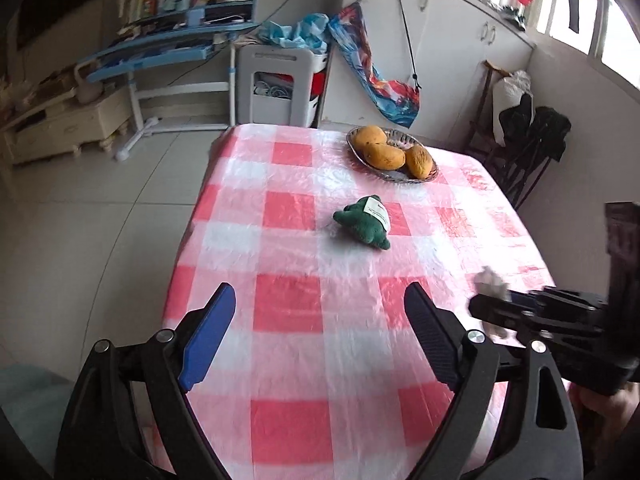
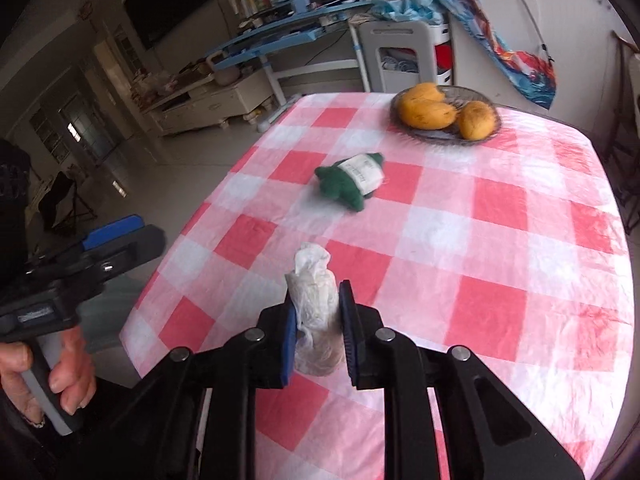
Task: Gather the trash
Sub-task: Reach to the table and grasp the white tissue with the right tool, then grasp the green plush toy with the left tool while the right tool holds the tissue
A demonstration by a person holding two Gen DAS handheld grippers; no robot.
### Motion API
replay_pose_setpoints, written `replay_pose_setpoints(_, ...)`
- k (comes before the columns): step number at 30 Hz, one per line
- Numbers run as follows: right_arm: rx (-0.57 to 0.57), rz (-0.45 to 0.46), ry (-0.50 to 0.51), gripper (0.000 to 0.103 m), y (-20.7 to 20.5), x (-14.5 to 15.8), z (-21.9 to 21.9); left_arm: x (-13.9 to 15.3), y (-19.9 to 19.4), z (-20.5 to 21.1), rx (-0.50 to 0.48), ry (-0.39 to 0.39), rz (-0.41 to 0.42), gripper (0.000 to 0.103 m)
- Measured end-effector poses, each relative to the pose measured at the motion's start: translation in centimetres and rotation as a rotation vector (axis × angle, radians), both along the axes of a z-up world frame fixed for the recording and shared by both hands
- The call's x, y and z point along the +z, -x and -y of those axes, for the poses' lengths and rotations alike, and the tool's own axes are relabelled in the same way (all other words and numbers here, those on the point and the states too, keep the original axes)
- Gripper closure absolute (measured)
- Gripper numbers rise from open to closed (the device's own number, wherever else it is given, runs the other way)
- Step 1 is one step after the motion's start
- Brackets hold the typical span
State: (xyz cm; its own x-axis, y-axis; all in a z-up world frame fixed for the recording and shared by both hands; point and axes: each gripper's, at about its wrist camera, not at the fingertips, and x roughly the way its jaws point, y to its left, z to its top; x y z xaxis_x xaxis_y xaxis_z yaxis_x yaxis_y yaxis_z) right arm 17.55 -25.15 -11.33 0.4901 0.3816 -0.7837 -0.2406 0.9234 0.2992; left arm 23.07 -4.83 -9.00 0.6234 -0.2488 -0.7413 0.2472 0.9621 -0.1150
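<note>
Right wrist: your right gripper (image 2: 318, 312) pinches the tissue wad (image 2: 314, 304), long axis along the fingers; left gripper (image 1: 320, 336) gapes empty, just beside.

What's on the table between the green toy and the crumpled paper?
Nothing, just bare checked cloth between the green toy and the crumpled paper, in the right wrist view.

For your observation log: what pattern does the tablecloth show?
Red-and-white checks on the tablecloth, clearest in the right wrist view.

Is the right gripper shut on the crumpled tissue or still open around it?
Shut on it. The right gripper has both pads pressed against the sides of the crumpled tissue, which bulges out above them.
</note>
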Motion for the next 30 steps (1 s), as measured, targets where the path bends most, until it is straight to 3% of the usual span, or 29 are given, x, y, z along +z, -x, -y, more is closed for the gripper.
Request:
replay_pose_setpoints(4, -0.142, -0.013, -0.115, 0.082, -0.5, -0.4, 4.3, -2.3, -5.9, 4.2, -0.057, -0.068, -0.04, 0.02)
replay_pose_setpoints(8, -0.194, -0.012, -0.192, 0.082, -1.2, -0.4, 6.3, -3.6, -9.0, 7.3, -0.093, -0.115, -0.05, 0.02)
replay_pose_setpoints(18, -0.177, 0.001, -0.233, 0.08, -1.1, 0.0, 7.2, -6.1, -10.8, 10.4, -0.133, -0.16, -0.064, 0.022)
replay_pose_setpoints(19, -0.175, 0.005, -0.234, 0.08, -1.1, 0.1, 7.3, -6.3, -10.8, 10.4, -0.135, -0.156, -0.07, 0.025)
replay_pose_setpoints(22, -0.174, 0.007, -0.236, 0.079, -1.1, 0.1, 7.3, -6.6, -10.6, 10.3, -0.137, -0.142, -0.073, 0.047)
replay_pose_setpoints(24, -0.173, 0.004, -0.233, 0.079, -1.0, 0.0, 7.2, -6.4, -10.2, 10.1, -0.146, -0.128, -0.075, 0.076)
replay_pose_setpoints(26, -0.17, 0.0, -0.227, 0.079, -1.0, -0.1, 7.1, -6.1, -9.9, 9.5, -0.149, -0.084, -0.101, 0.084)
replay_pose_setpoints(30, -0.159, -0.008, -0.209, 0.079, -0.7, -0.4, 6.7, -4.9, -7.1, 7.8, -0.131, -0.068, -0.086, 0.085)
